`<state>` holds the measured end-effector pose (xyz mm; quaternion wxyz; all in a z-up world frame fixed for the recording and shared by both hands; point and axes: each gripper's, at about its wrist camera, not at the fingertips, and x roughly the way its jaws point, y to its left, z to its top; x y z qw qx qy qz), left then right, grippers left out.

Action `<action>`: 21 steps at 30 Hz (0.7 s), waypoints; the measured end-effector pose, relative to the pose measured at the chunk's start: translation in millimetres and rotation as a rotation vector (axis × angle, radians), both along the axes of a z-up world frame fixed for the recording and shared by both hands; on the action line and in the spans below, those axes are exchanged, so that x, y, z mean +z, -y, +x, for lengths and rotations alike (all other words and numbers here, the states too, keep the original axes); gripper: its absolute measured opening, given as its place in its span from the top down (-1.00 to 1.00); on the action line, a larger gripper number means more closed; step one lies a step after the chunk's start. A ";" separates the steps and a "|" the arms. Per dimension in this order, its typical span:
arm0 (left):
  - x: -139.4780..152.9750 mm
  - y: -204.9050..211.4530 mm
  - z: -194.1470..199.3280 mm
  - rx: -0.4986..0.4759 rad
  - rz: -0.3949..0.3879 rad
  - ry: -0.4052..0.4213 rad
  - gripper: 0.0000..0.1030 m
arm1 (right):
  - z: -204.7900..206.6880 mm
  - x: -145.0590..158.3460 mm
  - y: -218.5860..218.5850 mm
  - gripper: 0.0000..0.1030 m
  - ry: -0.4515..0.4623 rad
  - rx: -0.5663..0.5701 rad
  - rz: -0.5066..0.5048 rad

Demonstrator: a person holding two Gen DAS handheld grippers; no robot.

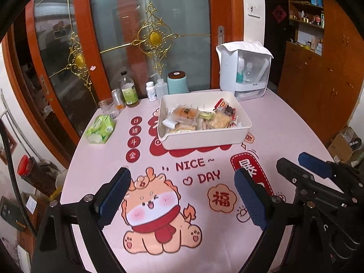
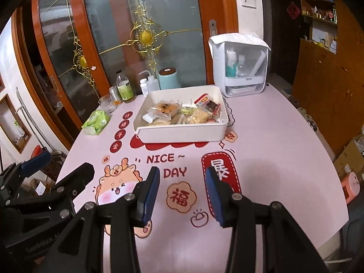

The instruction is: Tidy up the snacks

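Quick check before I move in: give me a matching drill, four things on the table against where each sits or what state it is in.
Things:
1. white tray
2. green tissue pack
3. teal canister
4. left gripper

Descriptions:
A. far edge of the table, brown lid on top
B. jaws apart, nothing between them
C. left side of the table, lying flat
D. middle of the table, wrapped snacks inside

Pairs: 1-D, 2-C, 3-A, 4-B
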<state>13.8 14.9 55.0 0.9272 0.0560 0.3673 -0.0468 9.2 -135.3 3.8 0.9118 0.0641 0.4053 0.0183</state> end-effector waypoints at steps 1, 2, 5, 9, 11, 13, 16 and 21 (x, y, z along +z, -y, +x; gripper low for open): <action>-1.4 1.0 -1.8 0.006 -0.003 -0.006 -0.78 | -1.0 -0.5 1.5 0.17 -0.004 -0.001 -0.004; -2.8 2.0 -4.1 0.012 -0.006 -0.015 -0.78 | -1.8 -0.3 3.2 0.17 -0.006 0.001 -0.010; -7.2 5.2 -8.2 0.041 -0.033 -0.042 -0.78 | -1.5 2.5 7.9 0.17 -0.001 0.005 -0.015; -8.5 10.3 -9.9 0.068 -0.041 -0.050 -0.78 | 1.0 5.2 12.5 0.17 0.009 0.023 -0.028; -7.4 13.1 -10.8 0.084 -0.036 -0.047 -0.78 | 2.1 5.3 15.3 0.17 0.012 0.033 -0.030; -7.0 15.9 -12.1 0.097 -0.031 -0.045 -0.78 | 3.1 3.5 17.8 0.17 0.007 0.041 -0.028; -9.1 19.4 -10.6 0.114 -0.027 -0.056 -0.78 | 6.0 0.0 20.4 0.17 -0.004 0.053 -0.025; -13.9 24.5 -5.2 0.131 -0.014 -0.081 -0.78 | 11.2 -3.8 24.1 0.17 -0.020 0.064 -0.025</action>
